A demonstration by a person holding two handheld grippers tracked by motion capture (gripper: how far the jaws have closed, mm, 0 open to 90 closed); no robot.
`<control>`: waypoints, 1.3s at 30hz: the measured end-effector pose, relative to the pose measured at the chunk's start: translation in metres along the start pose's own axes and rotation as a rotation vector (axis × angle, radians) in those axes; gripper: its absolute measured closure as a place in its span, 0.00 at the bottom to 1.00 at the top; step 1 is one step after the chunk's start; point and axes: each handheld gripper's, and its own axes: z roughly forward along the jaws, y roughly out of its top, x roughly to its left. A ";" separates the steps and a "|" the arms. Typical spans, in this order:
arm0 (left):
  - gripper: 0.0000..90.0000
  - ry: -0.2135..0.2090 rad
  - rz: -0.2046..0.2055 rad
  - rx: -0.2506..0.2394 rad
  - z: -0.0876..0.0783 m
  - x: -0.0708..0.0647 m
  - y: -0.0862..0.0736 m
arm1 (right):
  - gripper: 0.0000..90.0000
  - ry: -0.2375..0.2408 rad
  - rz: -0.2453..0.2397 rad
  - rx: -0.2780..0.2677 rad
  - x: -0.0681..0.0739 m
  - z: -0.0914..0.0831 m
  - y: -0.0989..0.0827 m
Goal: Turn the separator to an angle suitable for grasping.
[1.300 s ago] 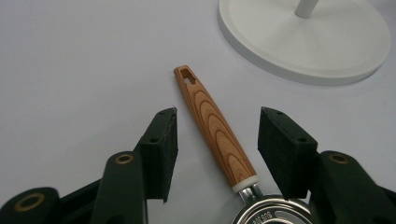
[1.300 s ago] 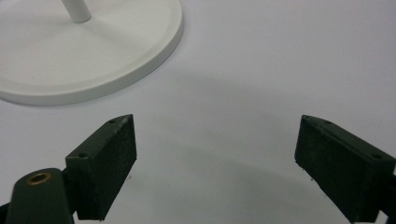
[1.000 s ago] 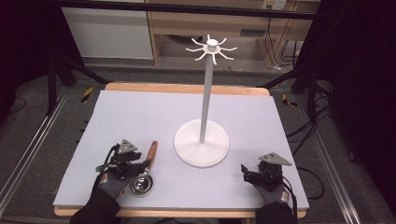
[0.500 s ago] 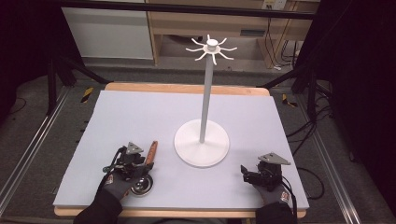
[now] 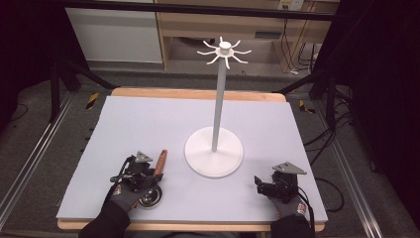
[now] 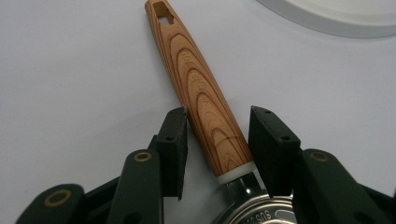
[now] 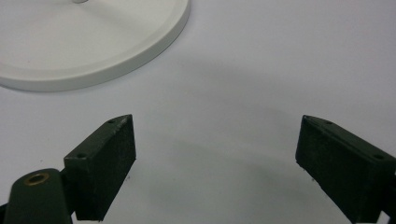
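A small metal strainer with a wooden handle [image 5: 159, 162] [image 6: 201, 88] lies on the pale mat, its steel bowl [image 5: 150, 197] toward me. My left gripper [image 5: 154, 179] [image 6: 217, 123] straddles the handle just above the white collar. Its jaws have just been closing, and the handle is between them. The left pad [image 6: 175, 140] is at the wood's edge; a narrow gap remains beside the right pad [image 6: 271, 140]. My right gripper [image 5: 258, 184] [image 7: 215, 135] rests open on the mat at the near right with nothing between its pads.
A white hook stand [image 5: 214, 151] with a tall pole and radiating hooks [image 5: 224, 49] stands mid-table; its base rim [image 6: 336, 18] [image 7: 93, 51] lies just beyond both grippers. The mat [image 5: 148, 119] covers a wooden table, with frame rails on either side.
My left gripper has edged toward the strainer's handle and its jaws have narrowed around it. The right gripper and the stand have stayed put.
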 end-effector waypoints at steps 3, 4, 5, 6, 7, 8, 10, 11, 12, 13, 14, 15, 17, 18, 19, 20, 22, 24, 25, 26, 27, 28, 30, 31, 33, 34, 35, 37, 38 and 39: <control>0.65 -0.001 0.001 0.004 -0.001 0.001 0.001 | 0.14 -0.003 -0.002 0.001 0.000 0.000 0.000; 0.65 -0.001 0.001 0.004 -0.001 0.001 0.001 | 0.14 -0.003 -0.002 0.001 0.000 0.000 0.000; 0.65 -0.004 0.003 0.008 -0.002 0.001 0.001 | 0.14 -0.003 -0.002 0.002 0.000 0.000 0.000; 0.66 -0.004 0.002 0.009 -0.002 0.002 0.001 | 0.14 -0.003 -0.006 0.002 0.000 0.000 0.000; 0.67 -0.008 0.001 0.011 -0.004 0.004 0.001 | 0.14 -0.004 -0.007 0.003 0.000 0.001 0.000; 0.68 -0.008 0.001 0.011 -0.004 0.004 0.001 | 0.14 -0.004 -0.007 0.003 0.000 0.001 0.000; 0.70 -0.013 -0.002 0.015 -0.006 0.005 0.001 | 0.14 0.001 -0.005 0.008 0.000 0.000 0.000; 0.70 -0.012 -0.001 0.014 -0.007 0.007 0.000 | 0.14 -0.001 -0.005 0.006 0.000 0.001 0.000; 0.71 -0.012 -0.001 0.014 -0.007 0.007 0.000 | 0.14 -0.001 -0.005 0.006 0.000 0.001 0.000; 0.71 -0.012 -0.003 0.015 -0.007 0.007 0.000 | 0.14 -0.003 -0.006 0.007 0.000 0.001 0.000; 0.71 -0.013 0.001 0.019 -0.008 0.008 0.000 | 0.14 -0.003 -0.006 0.010 0.000 0.001 0.000; 0.71 -0.013 0.005 0.020 -0.008 0.008 0.000 | 0.14 -0.003 -0.006 0.010 0.000 0.001 0.000; 0.71 -0.013 0.008 0.022 -0.008 0.009 0.000 | 0.13 -0.003 -0.006 0.009 0.000 0.001 0.000; 0.71 -0.012 0.012 0.023 -0.009 0.009 0.000 | 0.13 -0.003 -0.006 0.009 0.000 0.001 0.000; 0.72 -0.009 0.016 0.027 -0.009 0.009 0.000 | 0.13 -0.001 -0.007 0.009 0.000 0.001 0.000; 0.72 -0.007 0.020 0.029 -0.010 0.009 -0.001 | 0.13 -0.002 -0.007 0.010 0.000 0.001 0.000; 0.72 -0.009 0.021 0.030 -0.011 0.010 -0.002 | 0.13 -0.004 -0.007 0.014 0.000 0.001 0.000; 0.72 -0.012 0.022 0.030 -0.011 0.010 -0.003 | 0.13 -0.004 -0.006 0.015 0.000 0.002 0.000; 0.72 -0.010 0.024 0.029 -0.011 0.010 -0.003 | 0.13 -0.003 0.001 0.011 0.001 0.001 0.000; 0.72 -0.010 0.027 0.029 -0.011 0.010 -0.003 | 0.13 -0.003 0.001 0.011 0.001 0.001 0.000; 0.72 -0.009 0.032 0.030 -0.011 0.010 -0.003 | 0.13 -0.002 -0.002 0.010 0.000 0.001 0.000; 0.72 -0.009 0.035 0.028 -0.011 0.009 -0.003 | 0.13 -0.003 -0.001 0.010 0.000 0.001 0.000; 0.70 -0.010 0.043 0.024 -0.010 0.008 -0.002 | 0.13 -0.004 0.000 0.006 0.000 0.001 0.000; 0.67 -0.014 0.046 0.022 -0.010 0.008 -0.001 | 0.13 -0.004 0.001 0.004 0.000 0.000 0.000; 0.61 -0.004 0.058 0.010 -0.012 0.007 0.003 | 0.13 0.000 0.003 0.002 -0.001 0.000 0.000; 0.58 -0.003 0.065 0.005 -0.013 0.007 0.004 | 0.13 -0.002 0.002 0.001 -0.001 0.000 0.000; 0.56 0.002 0.068 -0.003 -0.014 0.006 0.006 | 0.13 -0.005 0.000 0.001 -0.001 0.000 0.000; 0.52 0.020 0.076 -0.015 -0.018 0.007 0.012 | 0.12 -0.004 0.003 0.002 -0.001 0.000 0.000; 0.51 0.020 0.076 -0.015 -0.018 0.007 0.012 | 0.12 -0.004 0.003 0.002 -0.001 0.000 0.000; 0.49 0.024 0.075 -0.017 -0.019 0.008 0.014 | 0.11 -0.005 0.001 0.004 -0.001 0.001 0.000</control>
